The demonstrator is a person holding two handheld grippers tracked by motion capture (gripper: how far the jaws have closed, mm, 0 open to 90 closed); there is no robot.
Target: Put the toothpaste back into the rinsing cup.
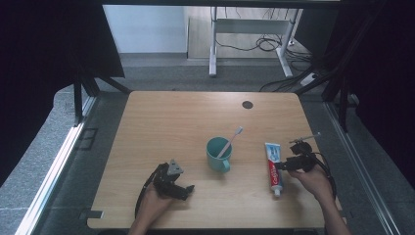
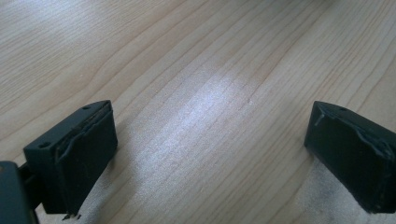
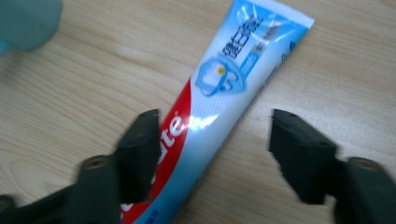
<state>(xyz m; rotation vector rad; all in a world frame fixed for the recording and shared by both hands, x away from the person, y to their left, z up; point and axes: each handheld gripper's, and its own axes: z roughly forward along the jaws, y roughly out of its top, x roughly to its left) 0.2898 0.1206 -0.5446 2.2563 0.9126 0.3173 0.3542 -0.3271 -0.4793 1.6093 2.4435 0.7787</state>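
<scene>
Pale wood counter [image 1: 171, 117] carried everything. Nearest, at seven o'clock, the left hand-held gripper [image 1: 182, 189] rested with jaws spread wide over bare wood. At four o'clock the right hand-held gripper [image 3: 212, 154] straddled the toothpaste tube [image 3: 219, 107], jaws partly narrowed, not gripping. Beyond, near centre, a teal mug [image 1: 218, 154] held a toothbrush [image 1: 231, 141].
</scene>
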